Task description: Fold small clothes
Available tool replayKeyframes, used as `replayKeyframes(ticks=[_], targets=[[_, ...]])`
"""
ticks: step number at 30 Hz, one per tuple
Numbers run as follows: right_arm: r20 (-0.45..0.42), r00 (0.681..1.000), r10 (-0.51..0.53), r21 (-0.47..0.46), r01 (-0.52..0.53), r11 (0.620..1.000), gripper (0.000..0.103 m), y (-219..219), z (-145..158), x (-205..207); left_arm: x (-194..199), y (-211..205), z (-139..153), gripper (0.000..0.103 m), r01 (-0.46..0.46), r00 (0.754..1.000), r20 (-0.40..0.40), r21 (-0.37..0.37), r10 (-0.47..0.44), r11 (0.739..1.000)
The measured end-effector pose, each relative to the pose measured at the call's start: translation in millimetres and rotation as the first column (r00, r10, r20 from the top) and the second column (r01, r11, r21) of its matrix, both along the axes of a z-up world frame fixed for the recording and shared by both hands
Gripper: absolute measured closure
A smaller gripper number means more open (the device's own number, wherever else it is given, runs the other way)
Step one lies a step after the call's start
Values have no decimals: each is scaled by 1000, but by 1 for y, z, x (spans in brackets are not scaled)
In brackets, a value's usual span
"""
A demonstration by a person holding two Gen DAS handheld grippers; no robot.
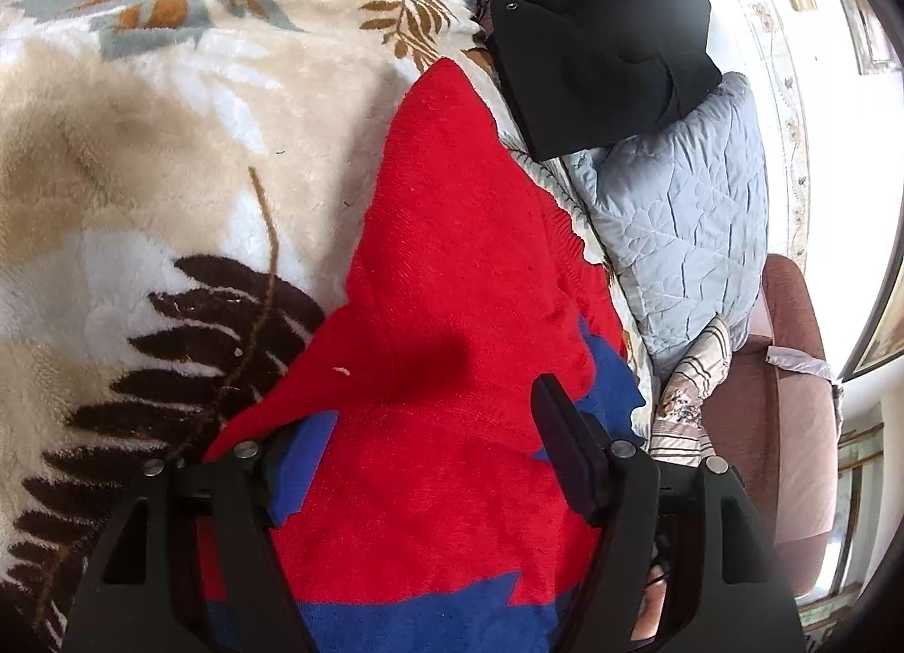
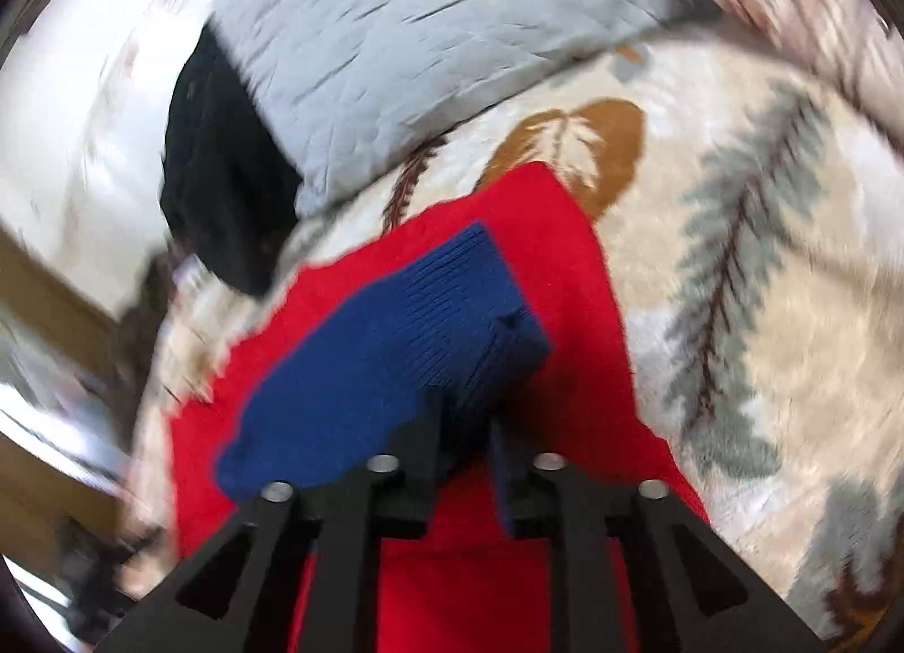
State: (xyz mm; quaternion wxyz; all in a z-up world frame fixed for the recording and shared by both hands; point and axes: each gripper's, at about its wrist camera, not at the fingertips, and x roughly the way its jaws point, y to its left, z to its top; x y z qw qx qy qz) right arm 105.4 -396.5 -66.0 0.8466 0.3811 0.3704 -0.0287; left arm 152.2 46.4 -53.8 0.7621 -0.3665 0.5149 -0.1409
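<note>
Left claw (image 1: 418,461) wide open over red sweater (image 1: 452,235), right claw (image 2: 463,427) pinching blue cuff (image 2: 395,348), leaf-print blanket (image 1: 141,156)

sweater (image 1: 452,269) spread on the blanket (image 1: 141,156), pillow (image 1: 678,207) just beyond its far edge, jacket (image 1: 593,31) lying partly on the pillow, armchair (image 1: 791,427) beside the bed past the pillow

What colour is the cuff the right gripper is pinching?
Dark blue ribbed cuff on the red sweater, clearest in the right wrist view.
</note>
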Motion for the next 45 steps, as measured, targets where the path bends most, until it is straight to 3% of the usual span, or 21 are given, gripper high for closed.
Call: replayKeyframes(ticks=[2, 3, 4, 8, 12, 13, 16, 18, 20, 22, 25, 29, 30, 32, 33, 36, 38, 40, 41, 43, 45], targets=[[-6, 1000, -11, 28, 11, 1000, 67, -4, 0, 8, 0, -2, 1, 33, 2, 1000, 6, 17, -2, 1000], [-8, 1000, -6, 15, 6, 1000, 70, -3, 2, 11, 0, -3, 1, 33, 5, 1000, 9, 26, -6, 1000], [7, 1000, 13, -16, -13, 1000, 94, -1, 9, 15, 0, -4, 2, 33, 9, 1000, 13, 36, -10, 999], [134, 991, 10, -81, 1, 997, 98, 0, 36, 5, 0, -3, 2, 33, 16, 1000, 9, 38, -16, 999], [-58, 998, 7, -119, -14, 993, 98, -5, 1, 7, 1, 0, 1, 33, 12, 1000, -5, 12, -12, 1000], [-55, 998, 26, -123, -32, 992, 100, -4, -4, 4, 0, 0, 1, 33, 13, 1000, -9, 10, -13, 1000], [-19, 1000, -3, -164, 0, 986, 89, -1, 17, -7, -6, -4, 6, 33, 23, 1000, -18, 25, -23, 999], [54, 998, -38, -162, 46, 986, 87, -1, 33, -14, -14, -16, 13, 33, 72, 997, -5, 4, -72, 997], [88, 995, -41, -156, 54, 986, 75, 0, 43, -12, -21, -32, 27, 33, 156, 987, 52, -8, -155, 988], [95, 995, -44, -177, 60, 982, 59, -1, 50, -4, -25, -39, 44, 33, 185, 973, 128, 52, -190, 981], [44, 997, -62, -220, 70, 973, 59, -5, 44, 16, -19, -34, 63, 33, 98, 958, 241, 227, -153, 969], [-54, 998, -11, -188, 0, 982, 59, -5, 18, 39, 6, -29, 46, 33, 6, 974, 201, 430, -102, 903], [-69, 998, 13, -212, -27, 977, 62, 0, 14, 46, 11, -30, 38, 33, 27, 980, 164, 436, -109, 900], [-25, 998, 63, -305, -67, 950, 89, 12, 23, 46, 16, -33, 22, 33, 75, 985, 105, 444, -135, 893], [2, 996, 88, -308, -83, 948, 94, 15, 28, 44, 18, -35, 14, 33, 87, 988, 75, 464, -138, 881], [97, 991, 96, -294, -63, 954, 95, 16, 42, 31, 16, -44, 7, 32, 88, 985, 82, 513, -151, 854], [45, 997, 58, -305, -41, 951, 95, 7, 30, 30, 15, -47, 5, 30, 93, 985, 75, 530, -156, 843], [-83, 996, 36, -286, -59, 957, 95, -2, 4, 36, 13, -49, 3, 28, 101, 983, 77, 541, -168, 835], [-48, 998, 27, -276, -39, 960, 95, -5, 7, 29, 15, -52, 5, 28, 101, 982, 78, 545, -170, 832], [-33, 999, -14, -278, 4, 960, 84, -4, 20, 19, 13, -49, 7, 28, 102, 982, 79, 542, -171, 834], [28, 1000, 5, -241, 2, 970, 84, 2, 32, 10, 14, -44, 13, 28, 87, 984, 89, 506, -152, 858]])
